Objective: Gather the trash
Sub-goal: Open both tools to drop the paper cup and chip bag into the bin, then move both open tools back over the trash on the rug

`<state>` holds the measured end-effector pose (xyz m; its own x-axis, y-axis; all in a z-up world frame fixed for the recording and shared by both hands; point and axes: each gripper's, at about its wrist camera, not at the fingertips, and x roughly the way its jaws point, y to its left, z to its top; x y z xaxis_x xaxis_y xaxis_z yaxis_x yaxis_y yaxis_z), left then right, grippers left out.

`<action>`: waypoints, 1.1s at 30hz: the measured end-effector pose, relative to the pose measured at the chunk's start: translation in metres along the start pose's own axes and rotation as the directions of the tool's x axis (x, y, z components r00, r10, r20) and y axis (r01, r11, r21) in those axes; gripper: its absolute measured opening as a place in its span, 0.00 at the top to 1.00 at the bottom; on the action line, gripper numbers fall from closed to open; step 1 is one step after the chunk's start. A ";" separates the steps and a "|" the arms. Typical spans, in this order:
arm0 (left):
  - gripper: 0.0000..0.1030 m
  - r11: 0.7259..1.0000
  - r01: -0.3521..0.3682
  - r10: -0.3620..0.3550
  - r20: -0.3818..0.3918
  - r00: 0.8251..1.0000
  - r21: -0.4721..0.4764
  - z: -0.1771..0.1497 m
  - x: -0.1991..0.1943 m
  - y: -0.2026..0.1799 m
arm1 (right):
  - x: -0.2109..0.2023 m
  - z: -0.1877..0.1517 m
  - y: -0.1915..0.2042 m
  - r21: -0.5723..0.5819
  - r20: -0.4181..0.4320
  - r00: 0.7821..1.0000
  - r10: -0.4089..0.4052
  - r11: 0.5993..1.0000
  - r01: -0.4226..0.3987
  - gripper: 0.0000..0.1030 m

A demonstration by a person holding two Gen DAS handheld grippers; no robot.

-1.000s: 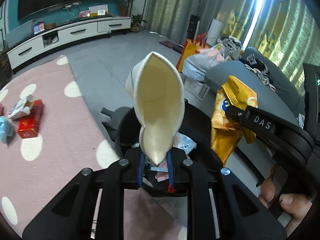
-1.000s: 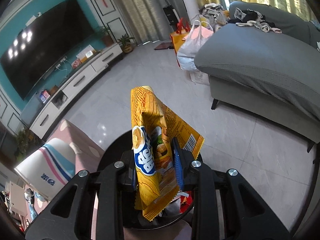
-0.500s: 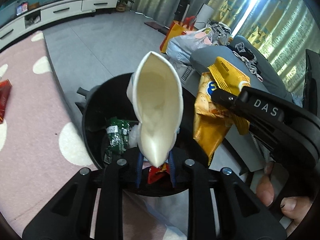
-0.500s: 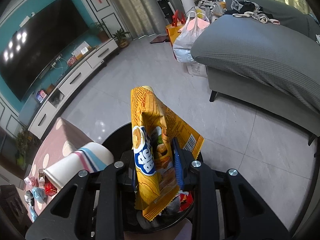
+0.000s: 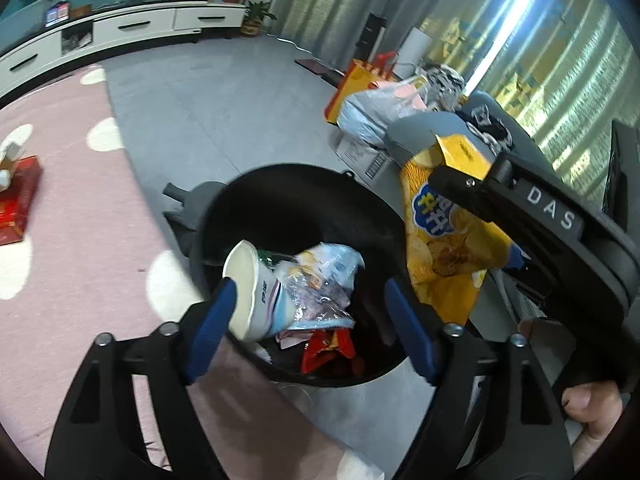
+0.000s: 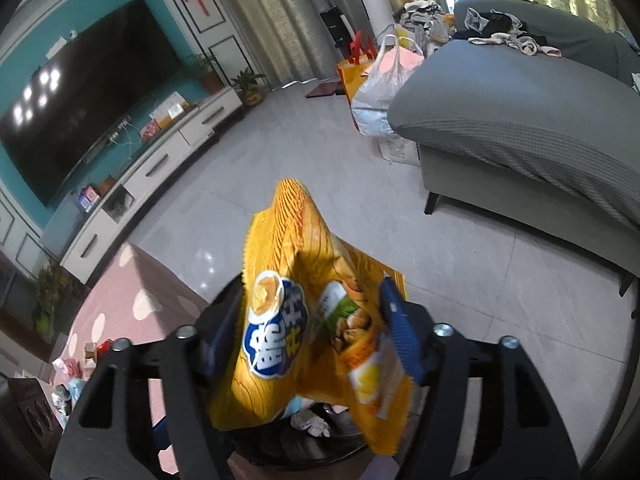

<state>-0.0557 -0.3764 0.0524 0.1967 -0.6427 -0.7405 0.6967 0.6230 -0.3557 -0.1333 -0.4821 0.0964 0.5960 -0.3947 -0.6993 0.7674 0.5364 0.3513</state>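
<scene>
My left gripper is open above the black trash bin. A white paper cup lies in the bin on wrappers, beside the left finger. The yellow chip bag sits between the fingers of my right gripper, whose jaws have spread wide; the bag hangs over the bin. The bag and the right gripper also show at the right of the left wrist view.
A pink dotted rug carries a red box and more litter at the left. A grey sofa stands to the right, with bags beside it. A TV cabinet lines the far wall.
My left gripper opened and the paper cup dropped into the bin. My right gripper's jaws opened wider around the chip bag, which has sagged lower.
</scene>
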 end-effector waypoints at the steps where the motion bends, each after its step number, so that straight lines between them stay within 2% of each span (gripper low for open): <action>1: 0.21 1.000 -0.001 0.002 0.011 1.000 -0.012 0.001 -0.006 0.004 | -0.001 -0.001 0.002 -0.005 0.002 1.000 0.002 1.000 -0.002 0.27; 6: 0.15 0.997 -0.027 0.032 0.066 0.997 -0.077 0.004 -0.038 0.030 | -0.006 -0.003 0.019 -0.060 0.018 1.000 -0.006 0.998 0.007 0.22; 11: 0.11 0.987 -0.092 0.107 0.117 0.987 -0.128 0.001 -0.078 0.058 | -0.011 -0.006 0.036 -0.105 0.032 0.999 -0.006 0.994 0.009 0.18; 14: 0.08 0.976 -0.148 0.173 0.148 0.974 -0.162 -0.004 -0.105 0.080 | -0.013 -0.007 0.044 -0.127 0.037 0.999 -0.011 0.992 0.015 0.16; 18: 0.06 0.942 -0.227 0.273 0.173 0.946 -0.249 -0.014 -0.141 0.116 | -0.018 -0.012 0.061 -0.167 0.047 0.999 0.000 0.986 0.008 0.13; 20: 0.05 0.916 -0.256 0.320 0.177 0.931 -0.310 -0.021 -0.161 0.141 | -0.019 -0.017 0.072 -0.192 0.047 0.999 0.009 0.981 0.000 0.12; 23: 0.03 0.881 -0.327 0.397 0.161 0.904 -0.341 -0.032 -0.184 0.175 | -0.018 -0.025 0.091 -0.242 0.038 0.999 0.031 0.970 -0.020 0.10; 24: 0.03 0.865 -0.356 0.429 0.156 0.890 -0.352 -0.036 -0.191 0.185 | -0.018 -0.028 0.100 -0.264 0.033 0.999 0.038 0.964 -0.028 0.10; 25: 0.03 0.842 -0.394 0.472 0.153 0.868 -0.369 -0.043 -0.200 0.198 | -0.017 -0.032 0.107 -0.282 0.028 0.999 0.043 0.959 -0.034 0.10; 28: 0.03 0.782 -0.440 0.545 0.142 0.826 -0.442 -0.064 -0.222 0.239 | -0.014 -0.043 0.125 -0.327 0.013 0.999 0.052 0.944 -0.045 0.10; 29: 0.03 0.764 -0.435 0.556 0.144 0.819 -0.476 -0.071 -0.230 0.253 | -0.013 -0.046 0.129 -0.338 0.008 0.998 0.057 0.940 -0.051 0.10; 32: 0.03 0.681 -0.450 0.606 0.100 0.789 -0.578 -0.089 -0.246 0.297 | -0.008 -0.061 0.151 -0.386 -0.026 0.996 0.084 0.918 -0.088 0.10; 33: 0.03 0.667 -0.458 0.616 0.088 0.783 -0.588 -0.091 -0.249 0.303 | -0.006 -0.064 0.155 -0.396 -0.036 0.995 0.089 0.913 -0.096 0.10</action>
<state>0.0438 0.0133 0.0770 0.6438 -0.1585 -0.7486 -0.0313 0.9720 -0.2328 -0.0331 -0.3489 0.1154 0.6528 -0.3186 -0.6873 0.5500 0.8232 0.1409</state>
